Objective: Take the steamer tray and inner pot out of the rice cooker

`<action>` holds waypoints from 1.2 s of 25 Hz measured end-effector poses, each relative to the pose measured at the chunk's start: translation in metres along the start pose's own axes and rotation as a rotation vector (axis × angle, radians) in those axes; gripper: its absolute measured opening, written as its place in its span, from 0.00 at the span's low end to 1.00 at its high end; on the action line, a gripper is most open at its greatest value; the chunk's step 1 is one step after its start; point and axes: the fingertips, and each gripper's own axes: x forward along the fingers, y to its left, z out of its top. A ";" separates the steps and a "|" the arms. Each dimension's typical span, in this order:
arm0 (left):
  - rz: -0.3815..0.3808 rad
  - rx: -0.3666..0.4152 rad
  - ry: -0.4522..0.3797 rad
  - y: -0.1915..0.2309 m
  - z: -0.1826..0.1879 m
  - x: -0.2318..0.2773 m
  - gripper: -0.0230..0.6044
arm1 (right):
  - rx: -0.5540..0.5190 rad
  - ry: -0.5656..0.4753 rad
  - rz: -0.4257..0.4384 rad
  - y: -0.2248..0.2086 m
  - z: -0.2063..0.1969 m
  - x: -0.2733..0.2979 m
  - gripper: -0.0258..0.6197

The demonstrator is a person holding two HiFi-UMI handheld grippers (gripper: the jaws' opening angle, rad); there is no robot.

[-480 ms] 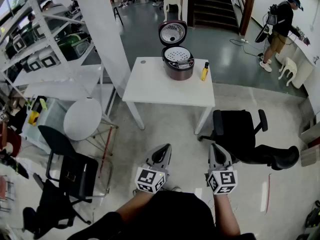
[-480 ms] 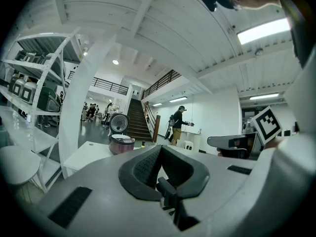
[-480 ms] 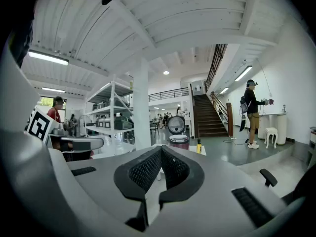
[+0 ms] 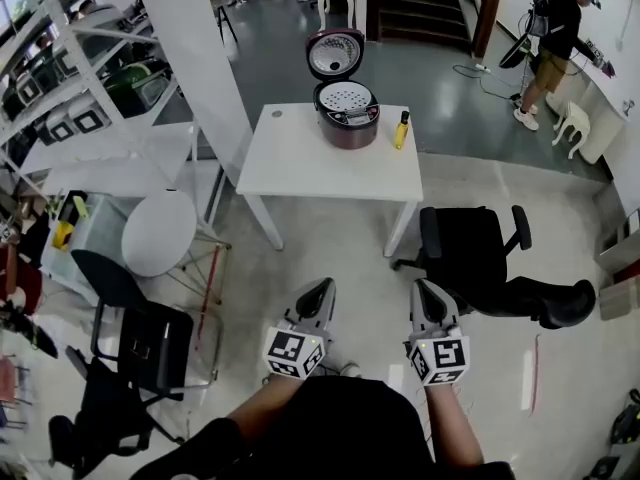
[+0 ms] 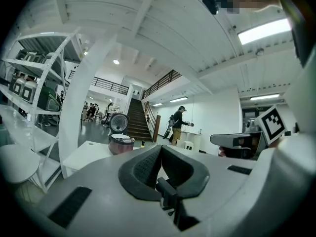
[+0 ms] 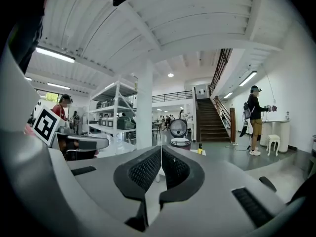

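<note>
A dark red rice cooker (image 4: 346,118) stands with its lid up at the far side of a white table (image 4: 300,168); a white perforated steamer tray (image 4: 344,97) lies in its top. The inner pot is hidden under the tray. The cooker also shows small and far off in the left gripper view (image 5: 121,143) and the right gripper view (image 6: 180,141). My left gripper (image 4: 319,294) and right gripper (image 4: 424,293) are held side by side over the floor, well short of the table. Both are shut with nothing between the jaws.
A yellow bottle (image 4: 401,129) stands right of the cooker. A black office chair (image 4: 480,263) sits between me and the table's right corner. A round white stool (image 4: 160,233), a black chair (image 4: 130,333) and shelving (image 4: 70,78) are at left. A person (image 4: 560,38) stands far right.
The table and cooker have slid a little up and left in the head view. Both grippers stay shut and side by side.
</note>
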 end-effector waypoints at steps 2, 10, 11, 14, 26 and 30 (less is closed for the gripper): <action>-0.014 -0.002 0.001 -0.004 -0.001 0.002 0.04 | 0.000 -0.007 0.007 0.001 0.000 -0.003 0.04; -0.009 0.002 0.024 -0.008 -0.008 0.003 0.04 | 0.030 -0.024 0.008 -0.013 -0.004 -0.011 0.07; -0.009 -0.005 0.038 -0.006 -0.012 0.004 0.04 | 0.037 -0.024 0.019 -0.016 -0.006 -0.010 0.13; -0.002 -0.018 0.076 -0.002 -0.024 0.005 0.29 | 0.052 0.010 0.058 -0.022 -0.013 -0.009 0.35; 0.045 -0.025 0.113 0.004 -0.048 -0.007 0.41 | 0.109 0.082 0.054 -0.058 -0.046 -0.008 0.39; 0.086 -0.017 0.102 0.013 -0.050 -0.015 0.41 | 0.162 0.081 0.052 -0.062 -0.058 -0.002 0.39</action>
